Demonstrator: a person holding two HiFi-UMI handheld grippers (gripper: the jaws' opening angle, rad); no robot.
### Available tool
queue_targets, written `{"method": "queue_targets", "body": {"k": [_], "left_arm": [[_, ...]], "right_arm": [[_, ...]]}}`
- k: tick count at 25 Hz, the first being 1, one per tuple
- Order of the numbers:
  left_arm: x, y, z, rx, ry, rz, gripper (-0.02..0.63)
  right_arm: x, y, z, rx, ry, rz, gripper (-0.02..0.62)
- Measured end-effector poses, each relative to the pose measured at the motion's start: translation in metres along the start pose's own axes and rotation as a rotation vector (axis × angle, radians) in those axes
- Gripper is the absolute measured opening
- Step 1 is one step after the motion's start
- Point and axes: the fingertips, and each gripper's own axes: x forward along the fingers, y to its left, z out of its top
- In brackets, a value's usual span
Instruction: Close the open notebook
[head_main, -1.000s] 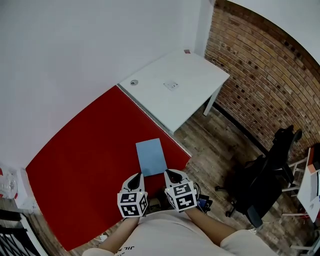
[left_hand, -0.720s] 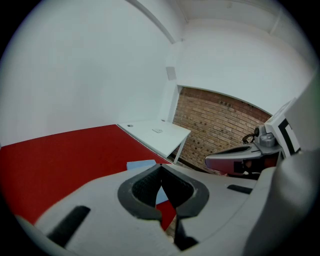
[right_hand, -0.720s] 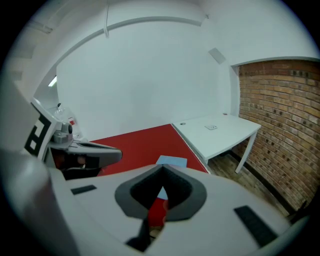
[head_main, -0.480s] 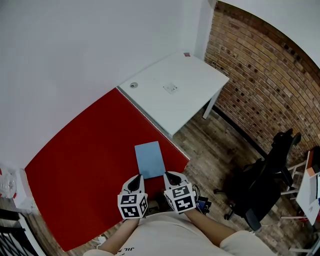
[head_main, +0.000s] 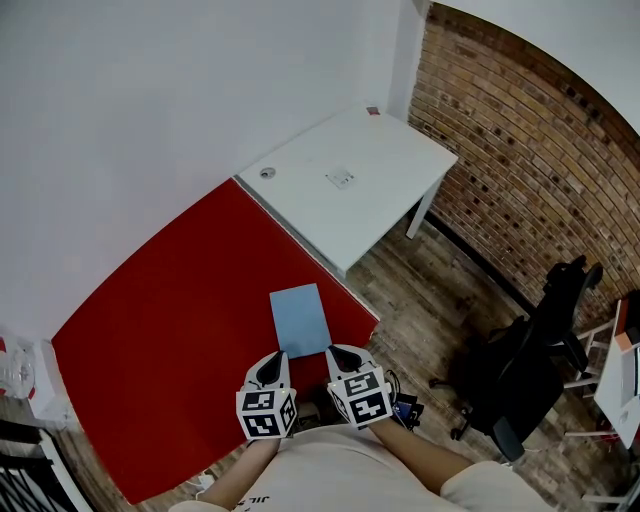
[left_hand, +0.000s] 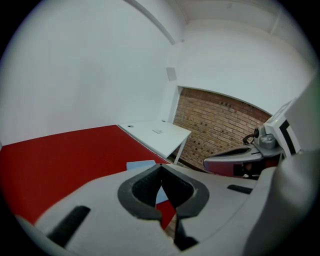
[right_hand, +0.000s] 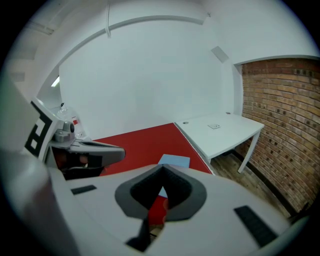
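Both sets of jaws were fully together with nothing between them. My left gripper (head_main: 269, 367) and right gripper (head_main: 346, 354) hung side by side close to my body, just short of the near edge of the red rectangular table (head_main: 170, 330). The thin light-blue notebook (head_main: 301, 319) lay flat on that table by its near right corner, just ahead of both grippers and touching neither. Only one plain blue face showed and no pages, so I judged it already shut, or nearly. It looked light and thin, with a cover likely to flex and to skate on the smooth top. I'd pin one side with shut jaws and work the free long edge with the other, though I couldn't tell which edge was the spine. No brand, label or writing was readable on the cover. The small plate on the white desk (head_main: 350, 180) was too small to read.
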Motion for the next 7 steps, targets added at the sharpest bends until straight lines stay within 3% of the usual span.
{"method": "queue_targets", "body": {"k": [7], "left_arm": [[-0.0016, -0.0018, -0.0046, 0.001, 0.002, 0.000, 0.006]], "right_arm": [[-0.0012, 0.0019, -0.0053, -0.005, 0.002, 0.002, 0.005]]}}
